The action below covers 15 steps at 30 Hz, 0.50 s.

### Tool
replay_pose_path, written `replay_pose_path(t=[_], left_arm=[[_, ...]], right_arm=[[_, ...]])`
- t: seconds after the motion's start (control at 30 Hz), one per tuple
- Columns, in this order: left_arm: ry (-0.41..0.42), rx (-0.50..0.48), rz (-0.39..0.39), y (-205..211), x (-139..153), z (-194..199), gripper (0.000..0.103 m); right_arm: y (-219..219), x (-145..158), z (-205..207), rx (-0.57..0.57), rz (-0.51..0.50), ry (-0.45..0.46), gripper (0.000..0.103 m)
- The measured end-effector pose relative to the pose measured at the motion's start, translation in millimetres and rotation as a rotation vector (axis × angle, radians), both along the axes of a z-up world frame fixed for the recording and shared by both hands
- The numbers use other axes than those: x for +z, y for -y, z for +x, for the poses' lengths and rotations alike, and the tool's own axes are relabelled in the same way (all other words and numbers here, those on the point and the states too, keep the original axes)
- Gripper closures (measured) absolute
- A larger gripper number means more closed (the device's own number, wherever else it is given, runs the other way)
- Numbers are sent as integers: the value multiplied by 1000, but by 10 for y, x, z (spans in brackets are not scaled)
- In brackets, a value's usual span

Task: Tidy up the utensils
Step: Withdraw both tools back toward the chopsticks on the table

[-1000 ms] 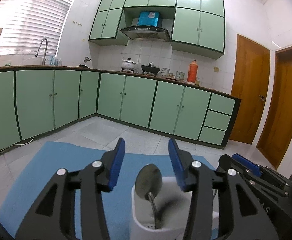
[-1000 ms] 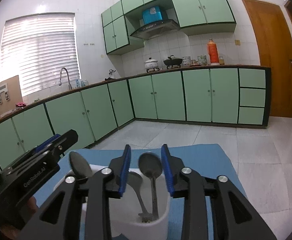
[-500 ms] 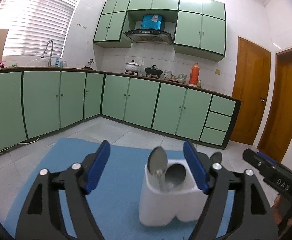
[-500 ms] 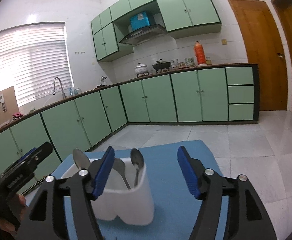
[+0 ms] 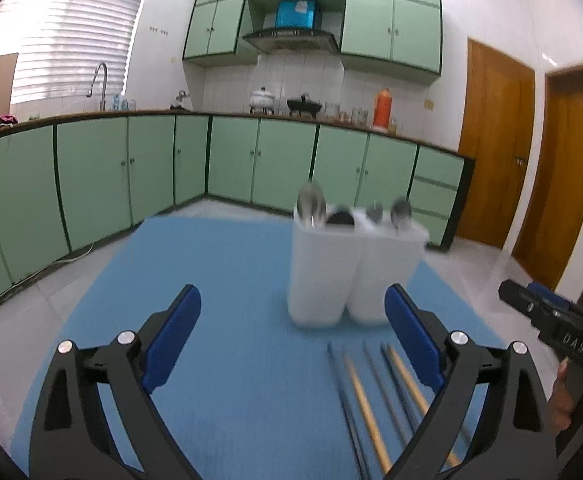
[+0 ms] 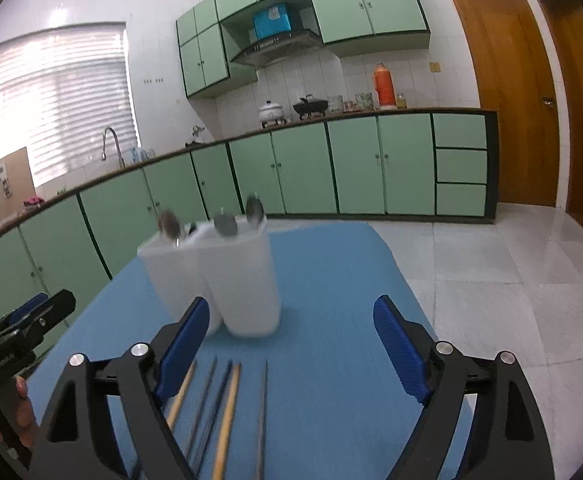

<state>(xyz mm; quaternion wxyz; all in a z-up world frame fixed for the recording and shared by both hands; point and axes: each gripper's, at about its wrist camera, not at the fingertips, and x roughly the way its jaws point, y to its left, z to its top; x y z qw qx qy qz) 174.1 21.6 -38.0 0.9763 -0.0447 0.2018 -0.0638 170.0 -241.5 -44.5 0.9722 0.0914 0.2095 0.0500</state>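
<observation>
— White plastic holder (image 5: 353, 272) stands upright on the blue mat (image 5: 231, 360), spoons (image 5: 311, 206) poking out of both compartments.

— And the left claw (image 5: 291, 344)?

— Jaws spreading wider right now, nothing between them. Same with the right claw (image 6: 289, 346): opening, empty.

— Where are the chopsticks (image 6: 227, 408)?

— Lying flat on the mat just in front of the holder, wooden and dark ones side by side, near the claws but untouched.
</observation>
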Motion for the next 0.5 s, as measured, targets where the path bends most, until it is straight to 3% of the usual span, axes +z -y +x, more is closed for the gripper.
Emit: replay_pose_path(t=[0.27,0.5], left_arm=[[-67,-8,26,-58,-356,-606,12],[-76,2,38,-19,-555,-954,12]], right_arm=[[-29,-401,-625,-9,-28,-77,19],[-159,-652,-1088,5,-85,-67,20]])
